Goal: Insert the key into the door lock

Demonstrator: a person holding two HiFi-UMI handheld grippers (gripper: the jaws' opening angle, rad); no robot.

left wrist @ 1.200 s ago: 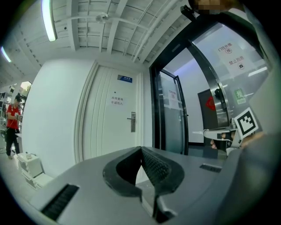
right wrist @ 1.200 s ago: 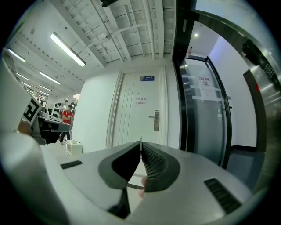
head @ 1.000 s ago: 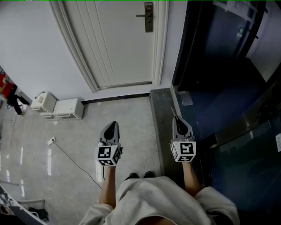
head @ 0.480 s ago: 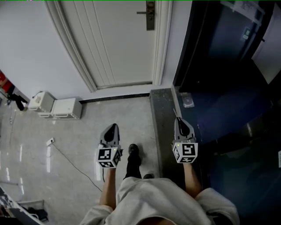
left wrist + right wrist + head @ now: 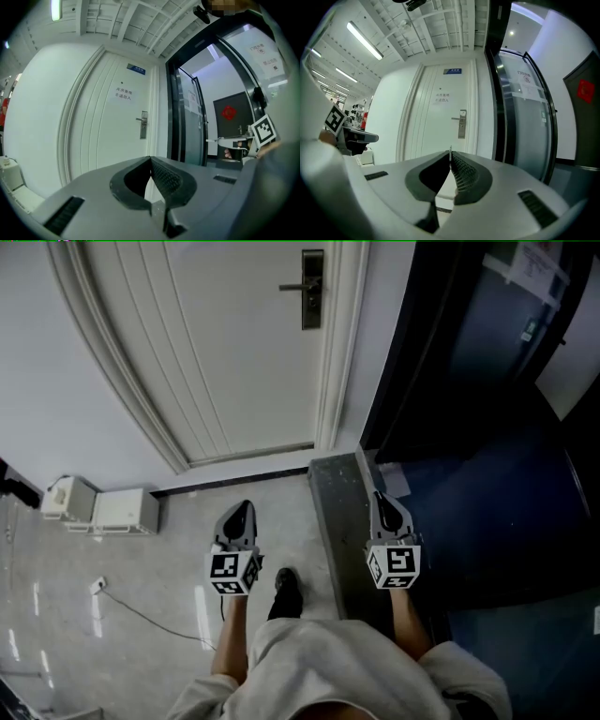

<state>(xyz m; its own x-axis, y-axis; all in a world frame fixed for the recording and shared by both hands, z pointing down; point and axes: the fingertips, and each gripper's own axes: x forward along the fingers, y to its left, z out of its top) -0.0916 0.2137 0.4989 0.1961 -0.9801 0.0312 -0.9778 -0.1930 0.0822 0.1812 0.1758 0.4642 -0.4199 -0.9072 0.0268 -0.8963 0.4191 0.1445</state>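
The key [image 5: 450, 149], a thin blade seen edge-on, sat pinched between the closed fingers of the right gripper [image 5: 450, 158], its tip poking just past them. Its long axis ran along the fingers, pointing toward the door lock [image 5: 462, 123], well ahead. The left gripper [image 5: 151, 161] had its fingers closed on nothing.

We can read no wording outright. The blue plate [image 5: 452, 71] over the white door [image 5: 433, 129] and the paper notice [image 5: 442, 97] on it carry print too small for us, as do the sheets [image 5: 526, 77] on the glass door [image 5: 520, 136].
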